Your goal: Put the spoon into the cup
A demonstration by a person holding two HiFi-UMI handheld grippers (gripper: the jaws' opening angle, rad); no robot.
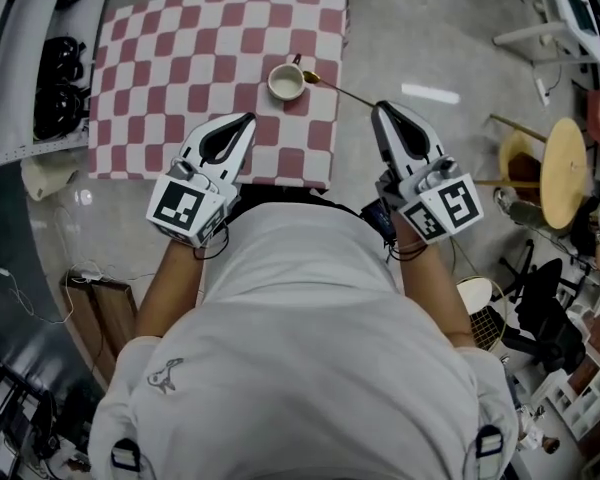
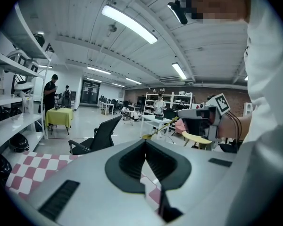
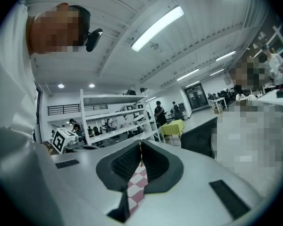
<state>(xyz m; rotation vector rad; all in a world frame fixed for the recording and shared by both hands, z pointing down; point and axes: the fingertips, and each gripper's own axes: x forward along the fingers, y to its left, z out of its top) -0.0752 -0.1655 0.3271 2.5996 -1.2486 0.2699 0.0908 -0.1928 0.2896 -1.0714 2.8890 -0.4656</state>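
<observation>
Cup (image 1: 286, 81): on checkered worktop (image 1: 160, 68), empty.
Spoon (image 1: 340, 90): bowl just beside cup rim, outside it; handle end clamped in right tool (image 1: 379, 107).
Left tool (image 1: 249, 119): closed, holding nothing.

No legible text anywhere, seemingly.

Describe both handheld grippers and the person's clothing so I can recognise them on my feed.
Both match: the left gripper and right gripper have light grey tapering shells with black ribbed pads inside. Each carries a white cube with black square markers at its rear; thin black cables loop near the wrists. The person wears a white short-sleeved shirt.
</observation>
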